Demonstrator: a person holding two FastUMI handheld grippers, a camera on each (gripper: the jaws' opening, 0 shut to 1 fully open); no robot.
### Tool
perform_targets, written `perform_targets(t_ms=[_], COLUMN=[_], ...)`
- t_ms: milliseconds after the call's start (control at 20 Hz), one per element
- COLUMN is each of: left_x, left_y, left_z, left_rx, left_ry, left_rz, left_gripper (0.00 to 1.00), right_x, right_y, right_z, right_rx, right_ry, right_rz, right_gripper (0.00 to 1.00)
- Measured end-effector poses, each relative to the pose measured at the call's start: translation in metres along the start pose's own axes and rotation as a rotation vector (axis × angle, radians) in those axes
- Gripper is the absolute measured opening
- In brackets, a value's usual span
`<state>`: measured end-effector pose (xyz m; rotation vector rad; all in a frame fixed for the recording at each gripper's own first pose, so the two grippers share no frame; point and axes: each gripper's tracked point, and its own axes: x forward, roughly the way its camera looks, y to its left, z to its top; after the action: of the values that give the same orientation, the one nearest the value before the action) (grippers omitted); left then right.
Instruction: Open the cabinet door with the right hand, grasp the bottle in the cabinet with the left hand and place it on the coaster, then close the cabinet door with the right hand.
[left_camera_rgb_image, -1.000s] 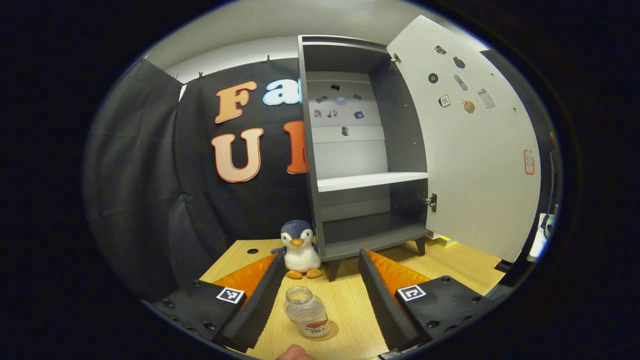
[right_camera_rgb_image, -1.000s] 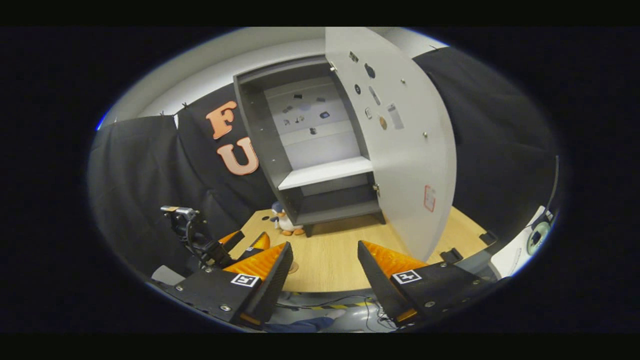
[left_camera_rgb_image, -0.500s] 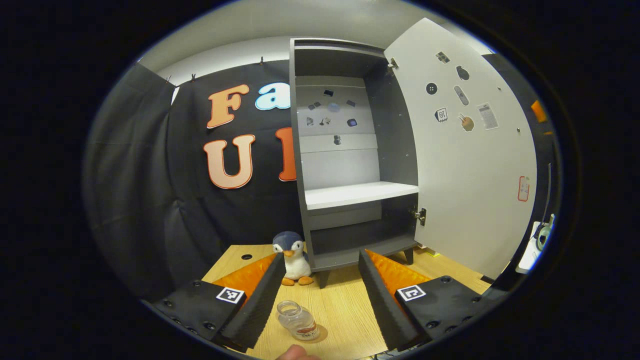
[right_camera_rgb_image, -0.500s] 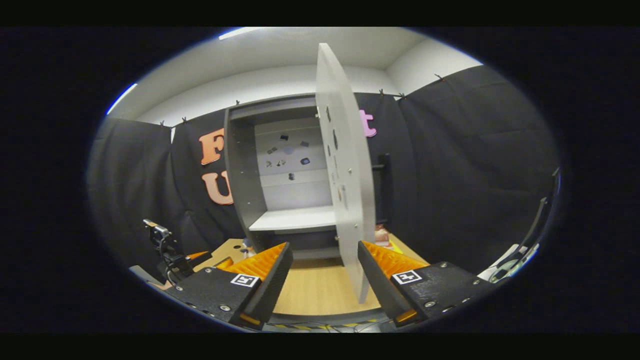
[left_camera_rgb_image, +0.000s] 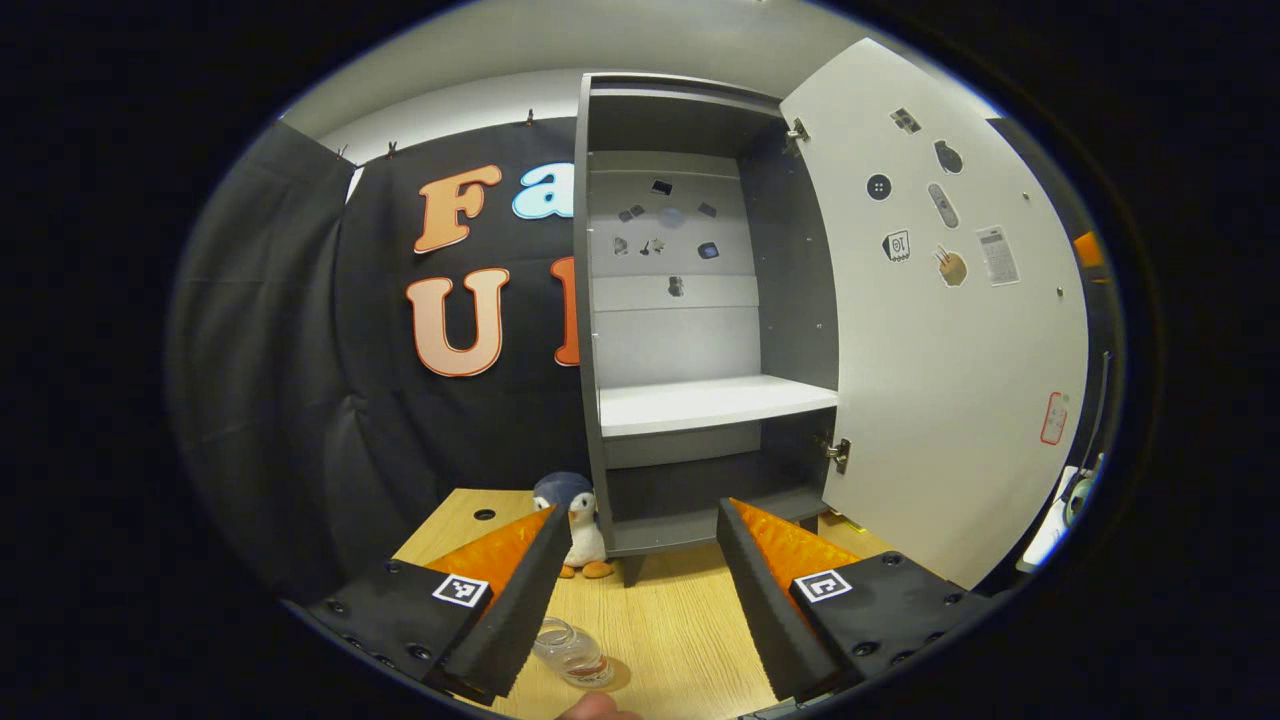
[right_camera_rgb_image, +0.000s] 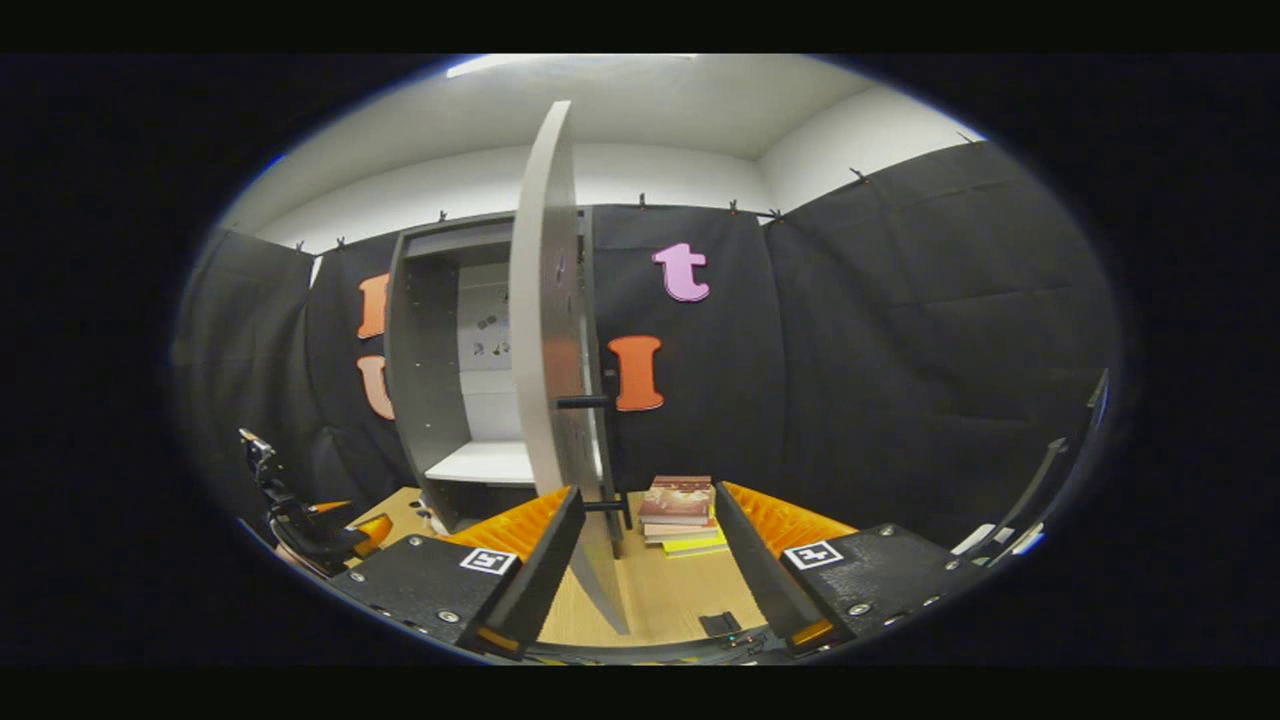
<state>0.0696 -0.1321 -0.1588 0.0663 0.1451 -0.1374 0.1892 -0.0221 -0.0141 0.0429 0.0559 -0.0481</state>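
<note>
My left tool (left_camera_rgb_image: 632, 585) hangs open w/ nothing between its fingers, above the desk (left_camera_rgb_image: 680, 620); the clear bottle (left_camera_rgb_image: 570, 652) stands on the coaster (left_camera_rgb_image: 605, 676) just below its left finger. My right tool (right_camera_rgb_image: 640, 565) is open too, facing the edge of the cabinet door (right_camera_rgb_image: 545, 340), which stands wide open. Plush penguin (left_camera_rgb_image: 580, 520) sits by the cabinet (left_camera_rgb_image: 690, 300) foot.

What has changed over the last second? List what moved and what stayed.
The right gripper has swung round to the door's free edge, so the door now shows edge-on, its handle and a stack of books in sight. The left gripper has drawn back from the bottle, which now sits lower by its left finger. Unchanged: both sets of jaws open, bottle upright on the table, door open, penguin toy beside the cabinet.
</note>
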Motion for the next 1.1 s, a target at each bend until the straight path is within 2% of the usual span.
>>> perform_targets(t_ms=[300,550,700,900,1100], left_x=[0.0,-0.003,0.002,0.006,0.006], left_y=[0.011,0.013,0.008,0.002,0.019], left_z=[-0.011,-0.019,-0.023,-0.022,-0.02], left_rx=[0.028,0.018,0.003,-0.014,-0.04], left_ry=[0.034,0.058,0.07,0.065,0.061], left_rz=[0.032,0.019,0.005,-0.014,-0.013], left_gripper=[0.95,0.95,0.96,0.95,0.95], right_x=[-0.002,0.0,0.001,0.003,0.001], right_y=[0.004,0.013,0.032,0.055,0.076], right_z=[-0.009,-0.007,-0.007,-0.008,-0.011], right_rx=[-0.003,-0.003,0.003,0.005,0.013], right_ry=[0.026,-0.002,-0.007,0.007,0.02], right_rz=[0.048,0.076,0.124,0.229,0.281], right_gripper=[0.83,0.81,0.81,0.82,0.82])
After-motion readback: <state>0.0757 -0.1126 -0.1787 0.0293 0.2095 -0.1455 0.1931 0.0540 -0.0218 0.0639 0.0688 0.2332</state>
